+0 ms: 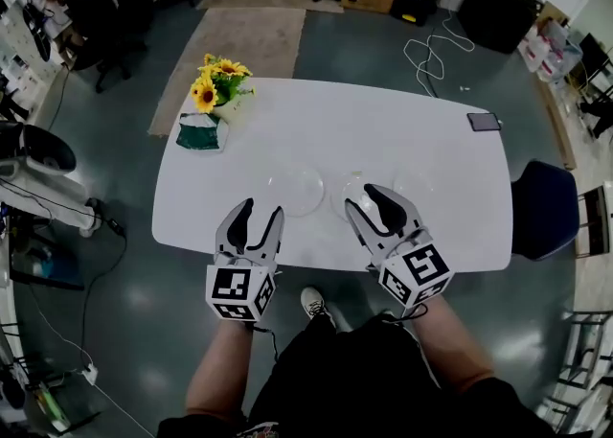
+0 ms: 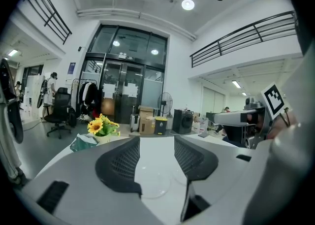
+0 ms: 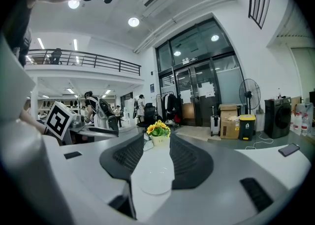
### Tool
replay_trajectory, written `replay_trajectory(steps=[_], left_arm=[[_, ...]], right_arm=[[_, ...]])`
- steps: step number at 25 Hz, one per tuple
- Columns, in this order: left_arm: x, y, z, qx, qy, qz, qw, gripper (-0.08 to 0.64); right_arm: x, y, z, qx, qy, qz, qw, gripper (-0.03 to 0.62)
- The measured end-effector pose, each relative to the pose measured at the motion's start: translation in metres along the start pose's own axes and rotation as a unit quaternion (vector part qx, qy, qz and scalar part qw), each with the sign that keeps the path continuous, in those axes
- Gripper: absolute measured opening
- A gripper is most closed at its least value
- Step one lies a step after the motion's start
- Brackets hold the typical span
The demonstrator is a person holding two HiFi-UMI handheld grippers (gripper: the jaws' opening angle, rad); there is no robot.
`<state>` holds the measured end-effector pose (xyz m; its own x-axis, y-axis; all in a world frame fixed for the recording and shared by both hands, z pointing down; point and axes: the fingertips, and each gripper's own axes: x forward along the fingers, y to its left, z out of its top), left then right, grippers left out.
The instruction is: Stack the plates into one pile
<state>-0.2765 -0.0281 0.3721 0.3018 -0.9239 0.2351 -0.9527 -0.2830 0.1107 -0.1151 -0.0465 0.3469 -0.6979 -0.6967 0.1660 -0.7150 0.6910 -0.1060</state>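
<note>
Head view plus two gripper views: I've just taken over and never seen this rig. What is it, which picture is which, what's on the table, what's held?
No robot: a person wears a head camera and holds a two-fingered gripper in each hand. The head view looks down on the white table; each gripper view looks along its own fingers. The left gripper and right gripper are both open, holding nothing. Clear plates lie unstacked on the table: one ahead of the left gripper, another between the right gripper's fingers, ungripped. Farther back: sunflowers, a green cloth, a phone.
</note>
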Motion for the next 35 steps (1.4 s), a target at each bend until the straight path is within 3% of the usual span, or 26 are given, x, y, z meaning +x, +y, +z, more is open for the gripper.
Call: replay_trajectory(steps=[13,35], left_arm=[[0.016,0.034,-0.024,-0.009,0.028,0.0,0.9996,0.219],[0.073,0.063,-0.102,-0.029,0.104,0.028,0.9937,0.219]], right_arm=[[0.047,0.02,-0.024,-0.02,0.033,0.013,0.999,0.169],[0.107,0.007,-0.155,0.018,0.154,0.021,0.988,0.167]])
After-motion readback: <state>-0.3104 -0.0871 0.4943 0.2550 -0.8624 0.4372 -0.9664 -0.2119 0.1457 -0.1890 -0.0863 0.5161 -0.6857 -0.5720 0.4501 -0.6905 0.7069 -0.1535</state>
